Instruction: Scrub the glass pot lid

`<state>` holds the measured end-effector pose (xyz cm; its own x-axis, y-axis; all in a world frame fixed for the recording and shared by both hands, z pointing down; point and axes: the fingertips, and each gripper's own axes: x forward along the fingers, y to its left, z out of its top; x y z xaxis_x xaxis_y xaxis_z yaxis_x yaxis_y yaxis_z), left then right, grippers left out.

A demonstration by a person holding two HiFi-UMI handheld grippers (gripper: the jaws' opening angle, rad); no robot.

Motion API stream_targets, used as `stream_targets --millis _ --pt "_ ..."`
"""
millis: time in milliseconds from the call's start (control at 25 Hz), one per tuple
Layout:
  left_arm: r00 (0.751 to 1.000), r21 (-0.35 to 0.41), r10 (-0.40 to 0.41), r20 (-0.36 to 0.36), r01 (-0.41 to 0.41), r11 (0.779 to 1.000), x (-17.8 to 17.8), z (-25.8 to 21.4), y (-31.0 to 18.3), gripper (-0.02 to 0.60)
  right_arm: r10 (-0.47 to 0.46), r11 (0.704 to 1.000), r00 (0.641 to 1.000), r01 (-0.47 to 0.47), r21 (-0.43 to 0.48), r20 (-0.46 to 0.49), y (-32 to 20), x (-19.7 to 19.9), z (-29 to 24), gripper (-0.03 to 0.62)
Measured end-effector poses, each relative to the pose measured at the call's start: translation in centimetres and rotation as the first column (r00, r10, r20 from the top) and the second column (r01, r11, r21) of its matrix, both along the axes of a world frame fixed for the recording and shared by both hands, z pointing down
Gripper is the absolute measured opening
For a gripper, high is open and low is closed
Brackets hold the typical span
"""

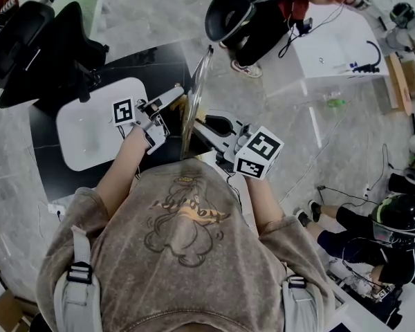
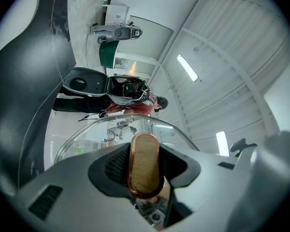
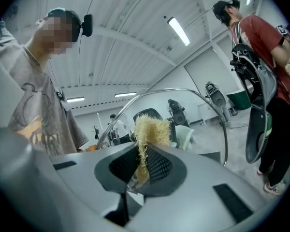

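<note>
The glass pot lid [image 1: 196, 92] stands on edge in the air between the two tongs, over the edge of the dark worktop [image 1: 52, 168]. It is probably stiff, fairly heavy, breakable and slick on the glass, so its wood-faced knob [image 2: 144, 166] is the sound hold, and the left tongs [image 1: 167, 104] pinch exactly that. The right tongs [image 1: 213, 127] clamp a soft, straw-coloured scrubber [image 3: 150, 129] close to the glass; whether they touch is unclear.

White tray [image 1: 90, 133] sitting on black table [image 1: 152, 64]; black chair [image 1: 55, 61] standing beside. Person in red [image 3: 258, 35] standing; another person [image 1: 380, 244] sitting on floor [image 1: 346, 144].
</note>
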<state>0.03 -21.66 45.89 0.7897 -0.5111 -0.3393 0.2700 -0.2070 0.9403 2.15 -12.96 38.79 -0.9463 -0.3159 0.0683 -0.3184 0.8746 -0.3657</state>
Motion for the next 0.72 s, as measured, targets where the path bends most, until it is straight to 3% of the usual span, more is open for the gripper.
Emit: stream_targets --millis 320,720 --pt "1.000 0.001 0.015 -0.016 -0.015 1.000 0.4 -0.4 0.3 0.179 0.132 0.991 0.991 -0.131 -0.032 0.020 -3.2 0.6 0.9 0.040" --pt "0.999 0.010 0.037 -0.034 -0.037 0.999 0.6 -0.5 1.1 0.179 0.288 0.953 0.958 -0.286 -0.095 0.006 -6.4 1.4 4.4 0.040"
